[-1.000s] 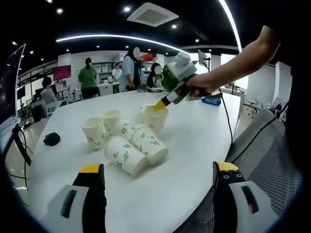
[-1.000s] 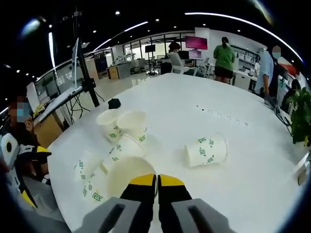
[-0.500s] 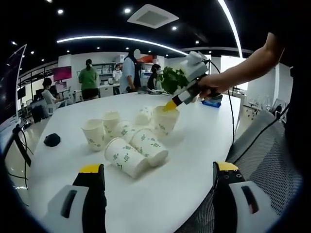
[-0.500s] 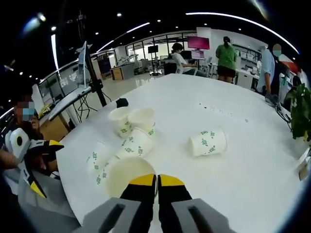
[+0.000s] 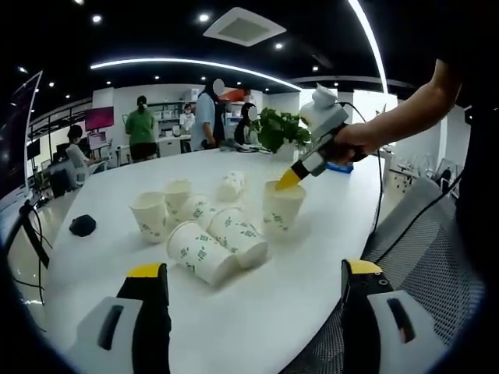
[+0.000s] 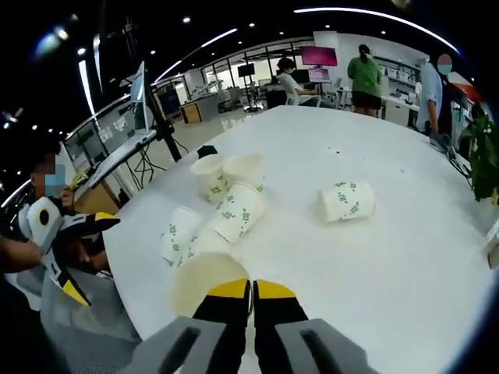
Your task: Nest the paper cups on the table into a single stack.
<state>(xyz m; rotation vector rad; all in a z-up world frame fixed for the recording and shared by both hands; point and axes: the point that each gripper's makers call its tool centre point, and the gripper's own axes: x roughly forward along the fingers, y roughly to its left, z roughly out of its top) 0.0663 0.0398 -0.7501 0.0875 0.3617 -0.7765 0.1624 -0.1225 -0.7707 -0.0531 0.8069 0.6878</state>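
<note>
Several white paper cups with green print stand or lie in a cluster on the white table. Two are upright. Others lie on their sides, such as the near one and its neighbour. One lies apart. My right gripper is shut on the rim of an upright cup, held to the right of the cluster, low over the table. My left gripper stays open at the table's near edge, nothing between its jaws.
A small black object lies on the table beyond the cups. A potted plant and a blue item sit at the far edge. A mesh chair is at the near right. People stand in the background.
My right gripper has carried its cup away from the cluster, rightward and lower in the left gripper view. The left gripper has not moved.
</note>
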